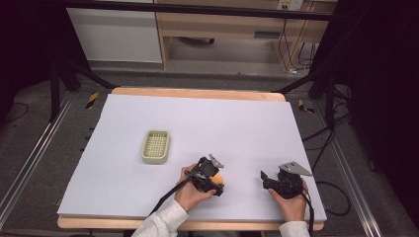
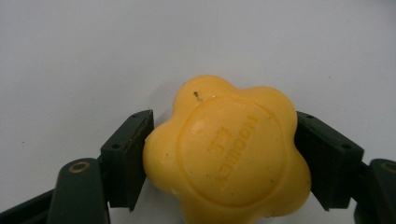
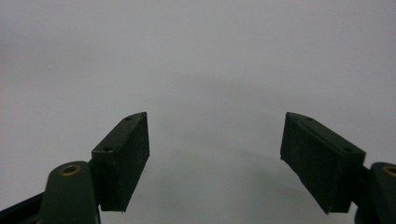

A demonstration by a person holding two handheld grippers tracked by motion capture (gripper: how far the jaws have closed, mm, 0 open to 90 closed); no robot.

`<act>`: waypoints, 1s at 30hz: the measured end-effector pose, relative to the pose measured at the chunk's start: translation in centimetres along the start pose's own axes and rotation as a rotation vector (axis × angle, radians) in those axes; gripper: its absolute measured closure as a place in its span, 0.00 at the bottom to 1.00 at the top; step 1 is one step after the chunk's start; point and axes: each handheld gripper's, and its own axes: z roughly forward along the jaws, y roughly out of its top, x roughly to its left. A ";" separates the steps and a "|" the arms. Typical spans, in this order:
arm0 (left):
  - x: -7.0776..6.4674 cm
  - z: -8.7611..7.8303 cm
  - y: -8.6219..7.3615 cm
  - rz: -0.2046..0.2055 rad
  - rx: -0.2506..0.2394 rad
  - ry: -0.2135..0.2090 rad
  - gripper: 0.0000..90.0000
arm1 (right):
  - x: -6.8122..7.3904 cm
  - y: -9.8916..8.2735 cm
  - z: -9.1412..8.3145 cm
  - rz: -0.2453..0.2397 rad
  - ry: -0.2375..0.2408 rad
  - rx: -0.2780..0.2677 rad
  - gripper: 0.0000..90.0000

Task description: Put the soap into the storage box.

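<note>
While the left gripper has its jaws pressed on both sides of the yellow flower-shaped soap near the worktop's front edge, the right gripper hovers beside it, jaws wide, nothing between; the basket sits apart.

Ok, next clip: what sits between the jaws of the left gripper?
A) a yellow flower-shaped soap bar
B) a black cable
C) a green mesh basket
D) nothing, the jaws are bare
A: in the left gripper view both pads of the left gripper press against the sides of the yellow flower-shaped soap bar, while the basket stands apart on the table.
</note>
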 end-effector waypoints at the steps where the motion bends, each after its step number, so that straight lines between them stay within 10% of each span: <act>1: 0.0 0.0 0.0 0.000 -0.006 0.002 0.28 | 0.0 0.0 0.0 0.000 0.000 0.000 0.27; 30: 2.4 -4.8 -0.5 -0.009 -0.081 0.024 0.29 | 0.0 0.0 0.0 0.003 -0.003 -0.003 0.27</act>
